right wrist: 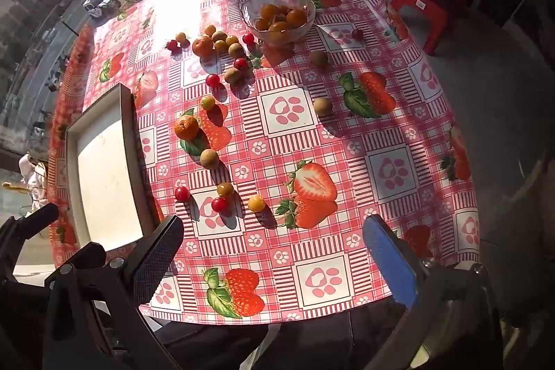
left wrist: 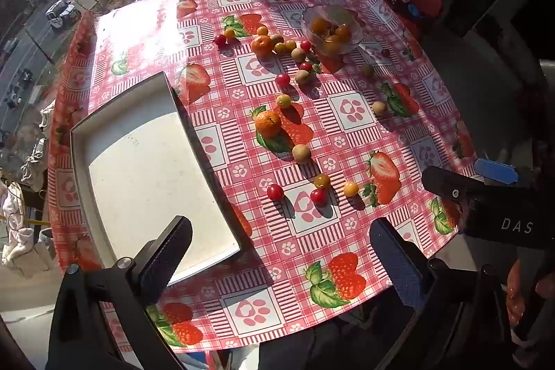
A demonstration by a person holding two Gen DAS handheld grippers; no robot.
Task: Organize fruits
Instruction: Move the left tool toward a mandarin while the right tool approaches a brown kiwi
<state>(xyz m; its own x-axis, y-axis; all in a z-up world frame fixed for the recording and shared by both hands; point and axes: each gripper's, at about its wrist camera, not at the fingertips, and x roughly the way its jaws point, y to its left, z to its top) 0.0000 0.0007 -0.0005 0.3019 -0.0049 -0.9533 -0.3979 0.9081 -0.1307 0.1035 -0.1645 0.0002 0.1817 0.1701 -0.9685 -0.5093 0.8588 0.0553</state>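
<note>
Above the table [left wrist: 347, 231], both grippers tilt steeply down, jaws wide

Both wrist views steeply down, shared table [left wrist: 347, 224]

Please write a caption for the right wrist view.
Open right gripper above scattered small fruits, clear glass bowl, white rectangular tray.

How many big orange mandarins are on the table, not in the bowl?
2. One mandarin lies mid-table near the tray; the other mandarin sits in the far cluster left of the glass bowl. Some may hide behind the bowl.
</note>
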